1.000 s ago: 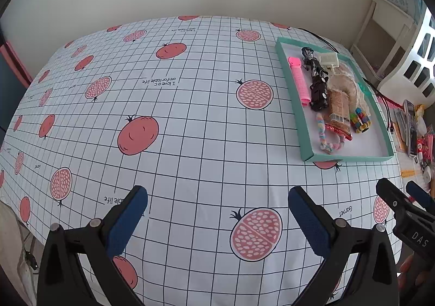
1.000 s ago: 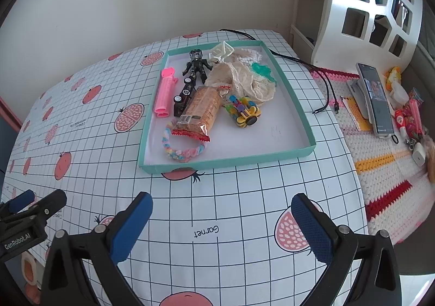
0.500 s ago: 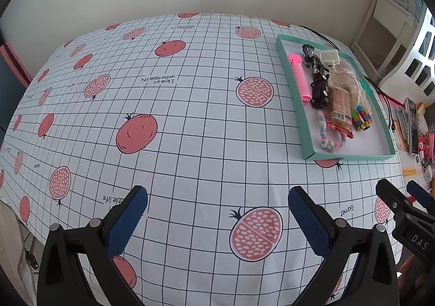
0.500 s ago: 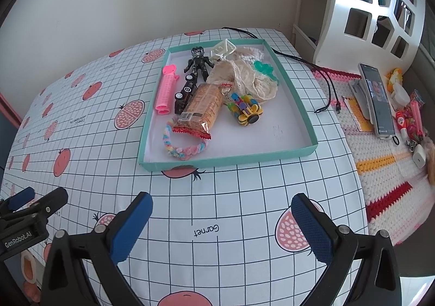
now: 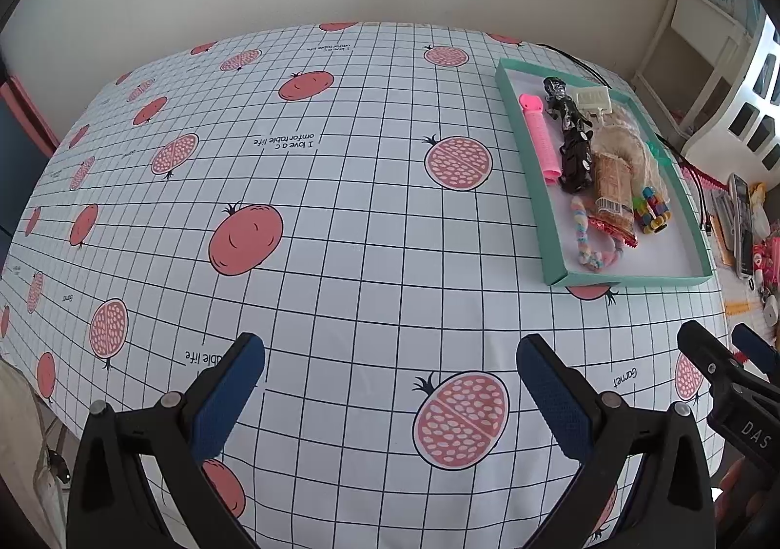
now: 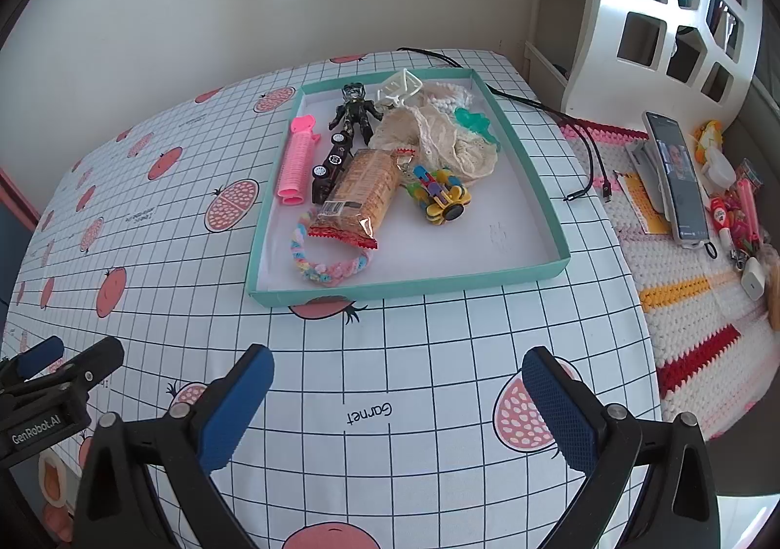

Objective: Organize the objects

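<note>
left gripper (image 5: 390,368): fingers spread, empty, above tablecloth (image 5: 341,232) | right gripper (image 6: 397,373): fingers spread, empty, near edge of teal tray (image 6: 536,203) | tray holds pink roller (image 6: 295,164), black figure (image 6: 355,110), toy car (image 6: 331,166), biscuit pack (image 6: 360,193), pastel bracelet (image 6: 321,264), colourful block toy (image 6: 438,195), lace cloth (image 6: 438,139) | phone (image 6: 675,173) on crochet mat far right
</note>
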The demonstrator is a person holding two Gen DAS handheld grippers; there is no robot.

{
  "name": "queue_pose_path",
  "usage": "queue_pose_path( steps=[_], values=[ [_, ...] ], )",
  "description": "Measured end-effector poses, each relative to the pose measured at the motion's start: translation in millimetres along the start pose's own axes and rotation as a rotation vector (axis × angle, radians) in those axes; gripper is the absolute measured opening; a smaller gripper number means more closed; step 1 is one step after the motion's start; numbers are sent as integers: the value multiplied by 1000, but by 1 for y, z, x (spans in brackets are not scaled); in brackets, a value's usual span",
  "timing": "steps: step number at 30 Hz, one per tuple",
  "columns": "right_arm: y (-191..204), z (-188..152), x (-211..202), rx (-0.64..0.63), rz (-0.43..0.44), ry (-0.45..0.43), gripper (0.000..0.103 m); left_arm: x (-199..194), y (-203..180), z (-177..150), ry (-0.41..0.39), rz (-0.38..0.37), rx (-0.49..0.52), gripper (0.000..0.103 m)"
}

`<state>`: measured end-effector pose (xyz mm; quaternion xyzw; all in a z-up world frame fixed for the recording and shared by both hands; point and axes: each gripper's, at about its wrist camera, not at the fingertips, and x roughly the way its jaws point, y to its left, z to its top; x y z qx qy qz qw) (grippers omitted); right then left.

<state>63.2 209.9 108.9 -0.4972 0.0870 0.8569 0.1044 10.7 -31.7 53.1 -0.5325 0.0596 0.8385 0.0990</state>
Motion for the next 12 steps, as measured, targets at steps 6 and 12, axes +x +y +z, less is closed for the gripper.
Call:
queue_pose_path(
  steps=[6, 12],
  values=[
    [1, 1, 2, -6, 0, 4, 103, -1, 1, 1, -3, 13, -2, 103],
    [3, 0, 1, -6, -1, 5, 103, -1, 0, 1, -3, 15, -2, 103]
  ],
)
